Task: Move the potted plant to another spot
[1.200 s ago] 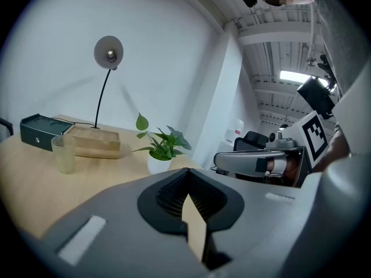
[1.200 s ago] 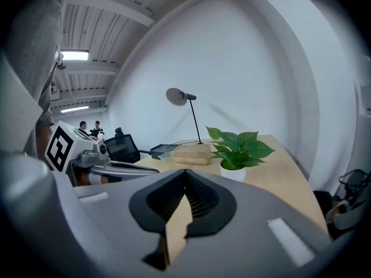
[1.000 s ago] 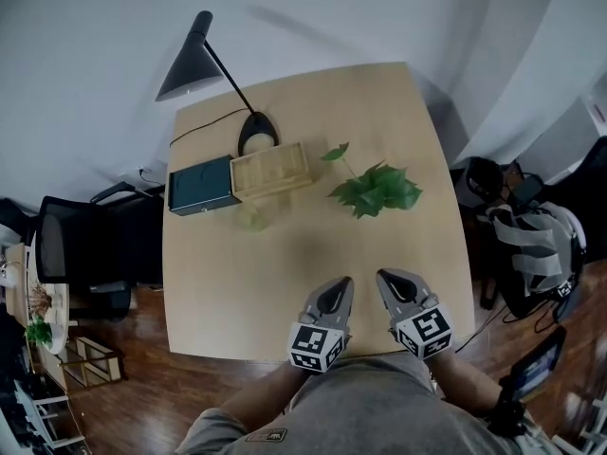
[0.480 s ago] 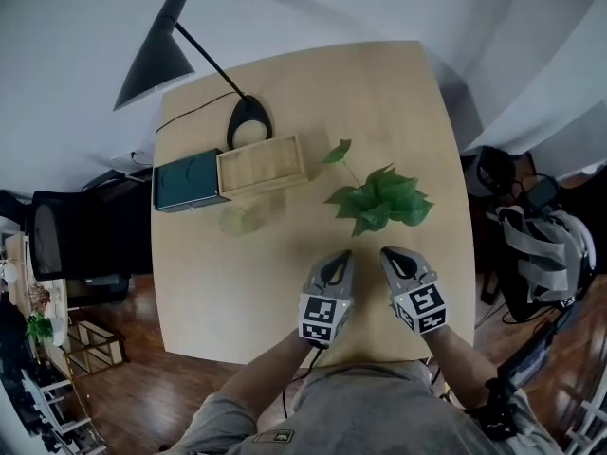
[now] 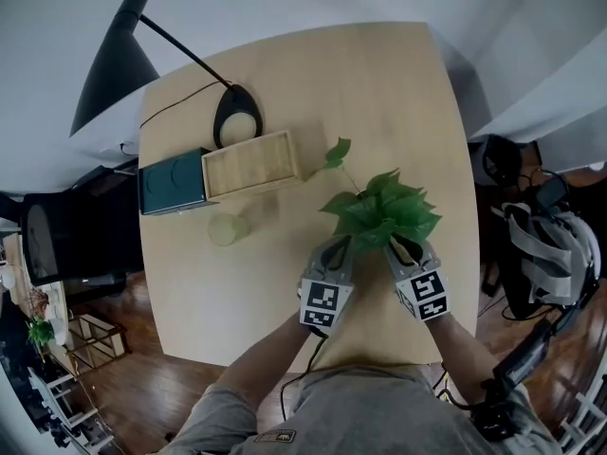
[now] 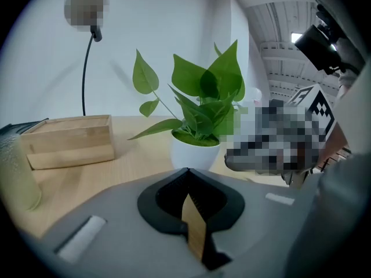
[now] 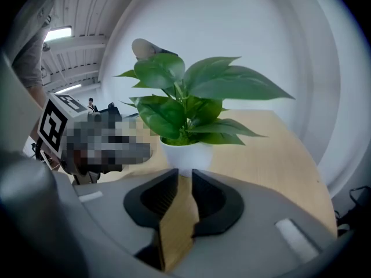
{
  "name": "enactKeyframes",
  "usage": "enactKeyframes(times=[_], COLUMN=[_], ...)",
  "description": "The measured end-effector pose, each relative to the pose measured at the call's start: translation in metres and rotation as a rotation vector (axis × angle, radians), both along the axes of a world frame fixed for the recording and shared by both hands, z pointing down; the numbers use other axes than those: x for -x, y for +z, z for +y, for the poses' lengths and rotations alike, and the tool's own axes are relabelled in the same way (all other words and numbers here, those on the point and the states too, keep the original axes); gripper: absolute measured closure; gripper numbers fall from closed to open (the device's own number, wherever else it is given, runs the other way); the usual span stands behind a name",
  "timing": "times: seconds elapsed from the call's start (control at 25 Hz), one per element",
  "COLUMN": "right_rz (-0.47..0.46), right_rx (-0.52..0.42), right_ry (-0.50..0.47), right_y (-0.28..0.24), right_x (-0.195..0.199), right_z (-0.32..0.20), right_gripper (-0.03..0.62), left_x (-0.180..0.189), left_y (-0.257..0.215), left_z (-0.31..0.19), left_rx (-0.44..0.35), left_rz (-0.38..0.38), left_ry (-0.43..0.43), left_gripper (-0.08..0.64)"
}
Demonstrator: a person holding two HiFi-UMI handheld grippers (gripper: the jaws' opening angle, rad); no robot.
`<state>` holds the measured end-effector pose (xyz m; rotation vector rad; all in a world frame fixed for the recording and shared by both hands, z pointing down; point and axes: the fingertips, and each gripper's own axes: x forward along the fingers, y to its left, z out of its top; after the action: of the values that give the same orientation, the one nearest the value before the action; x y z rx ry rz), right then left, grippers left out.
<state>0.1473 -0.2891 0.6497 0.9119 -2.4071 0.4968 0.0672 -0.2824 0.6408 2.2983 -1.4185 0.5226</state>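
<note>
Just beyond the left gripper (image 6: 185,172) sits the potted plant (image 6: 195,154), apparently untouched.

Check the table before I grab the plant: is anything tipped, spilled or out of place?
Nothing stands out. The potted plant stands upright in its white pot, the wooden box and dark green box sit side by side near the lamp base, and the pale green cup is upright. No spill shows on the table.

We see a pale wooden bench (image 5: 379,93) carrying a black lamp (image 5: 236,121) at its far left. A teal box (image 5: 173,181) sits against a wooden box (image 5: 251,162), with a pale green cup (image 5: 227,228) near them. The potted plant (image 5: 379,214) stands to their right.
</note>
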Motion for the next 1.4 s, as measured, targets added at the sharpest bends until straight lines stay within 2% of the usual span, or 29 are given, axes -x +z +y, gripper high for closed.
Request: enactKeyframes(times=[0.08, 0.16, 0.24, 0.4, 0.84, 0.96, 1.04, 1.08, 1.4], right_rz=[0.017, 0.035, 0.05, 0.075, 0.048, 0.055, 0.065, 0.071, 0.092], right_rx=[0.006, 0.0, -0.011, -0.058, -0.154, -0.179, -0.197, -0.206, -0.22], right_ry=[-0.03, -0.068, -0.102, -0.153, -0.222, -0.241, -0.253, -0.255, -0.241], right_y=[0.006, 0.008, 0.01, 0.01, 0.011, 0.009, 0.009, 0.009, 0.009], right_x=[0.003, 0.007, 0.01, 0.014, 0.017, 0.018, 0.019, 0.02, 0.02], right_z=[-0.004, -0.008, -0.012, -0.025, -0.04, -0.044, -0.047, -0.048, -0.048], right_gripper=[0.427, 0.351, 0.298, 0.239, 0.232, 0.232, 0.248, 0.287, 0.296], left_x=[0.0, -0.003, -0.007, -0.012, -0.016, -0.019, -0.022, -0.023, -0.024], left_y=[0.004, 0.008, 0.01, 0.009, 0.012, 0.011, 0.011, 0.011, 0.011], left_z=[-0.004, -0.006, -0.009, -0.02, -0.042, -0.046, -0.049, -0.051, -0.054], left_rx=[-0.002, -0.006, -0.024, -0.079, -0.127, -0.143, -0.153, -0.157, -0.16], left_rz=[-0.013, -0.016, -0.021, -0.048, -0.093, -0.109, -0.127, -0.14, -0.172], left_ry=[0.029, 0.08, 0.137, 0.23, 0.407, 0.45, 0.473, 0.476, 0.45], left_gripper=[0.553, 0.431, 0.324, 0.253, 0.196, 0.196, 0.226, 0.25, 0.255])
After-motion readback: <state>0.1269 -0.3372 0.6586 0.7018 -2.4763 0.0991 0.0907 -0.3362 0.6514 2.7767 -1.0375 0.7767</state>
